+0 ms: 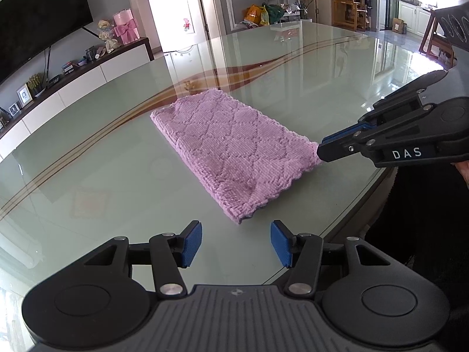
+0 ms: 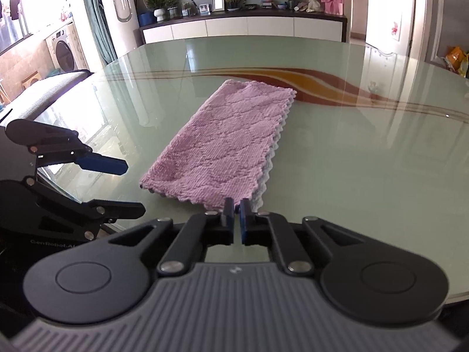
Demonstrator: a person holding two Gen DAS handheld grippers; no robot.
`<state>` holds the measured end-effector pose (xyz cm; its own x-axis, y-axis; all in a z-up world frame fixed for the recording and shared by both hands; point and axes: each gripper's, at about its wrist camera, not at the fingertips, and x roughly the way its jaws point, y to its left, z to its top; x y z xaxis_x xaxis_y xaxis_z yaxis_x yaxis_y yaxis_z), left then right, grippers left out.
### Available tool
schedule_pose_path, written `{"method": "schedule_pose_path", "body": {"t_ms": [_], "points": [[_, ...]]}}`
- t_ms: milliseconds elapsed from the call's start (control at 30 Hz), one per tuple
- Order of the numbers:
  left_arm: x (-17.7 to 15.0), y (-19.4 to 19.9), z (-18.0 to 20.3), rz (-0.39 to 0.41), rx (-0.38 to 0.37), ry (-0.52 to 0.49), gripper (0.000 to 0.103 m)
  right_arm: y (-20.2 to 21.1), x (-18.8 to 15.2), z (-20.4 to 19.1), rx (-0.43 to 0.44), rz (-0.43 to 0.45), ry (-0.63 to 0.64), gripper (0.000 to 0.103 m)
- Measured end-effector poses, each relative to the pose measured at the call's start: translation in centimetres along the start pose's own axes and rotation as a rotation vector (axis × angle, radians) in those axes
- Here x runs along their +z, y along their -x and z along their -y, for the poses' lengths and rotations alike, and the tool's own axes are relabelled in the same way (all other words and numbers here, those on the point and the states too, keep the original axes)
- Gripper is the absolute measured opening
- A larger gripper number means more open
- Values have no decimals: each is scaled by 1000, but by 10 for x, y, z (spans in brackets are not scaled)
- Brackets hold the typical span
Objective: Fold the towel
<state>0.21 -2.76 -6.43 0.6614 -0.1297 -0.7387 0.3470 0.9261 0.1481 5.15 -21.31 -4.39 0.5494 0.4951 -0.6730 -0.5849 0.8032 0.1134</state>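
A pink quilted towel point(image 1: 234, 143) lies folded into a long strip on the glass table point(image 1: 102, 161); it also shows in the right wrist view point(image 2: 222, 143). My left gripper point(image 1: 236, 243) is open and empty, just short of the towel's near end; it also shows in the right wrist view point(image 2: 129, 187) beside the towel's near left corner. My right gripper point(image 2: 236, 205) is shut, its tips at the towel's near right corner; whether cloth is pinched between them I cannot tell. In the left wrist view the right gripper point(image 1: 321, 149) touches that corner.
The table's curved front edge point(image 1: 360, 202) runs close to both grippers. A brown and orange wave stripe point(image 2: 307, 82) crosses the glass behind the towel. A TV cabinet point(image 2: 243, 26) with ornaments stands beyond the table. A dark chair point(image 2: 49, 91) sits at the left.
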Motion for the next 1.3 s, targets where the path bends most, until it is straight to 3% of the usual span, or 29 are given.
{"method": "schedule_pose_path", "body": {"t_ms": [200,300,567,1000,1300], "points": [[0,1,1,-1,-3,-5,56,10,8,-1,-13,56,9,2],[-1,2,1,-2,-4,-10,56,26,20,-11,-33,132,63,2],[-1,3,2,1,-3,-16,56,0,-2,6,-92,28,18,2],[5,3,2,37,10,18,56,17,20,3,-51,134,4,2],[13,-5,14,53,-23,16,56,25,38,-3,-31,191,2,2]]}}
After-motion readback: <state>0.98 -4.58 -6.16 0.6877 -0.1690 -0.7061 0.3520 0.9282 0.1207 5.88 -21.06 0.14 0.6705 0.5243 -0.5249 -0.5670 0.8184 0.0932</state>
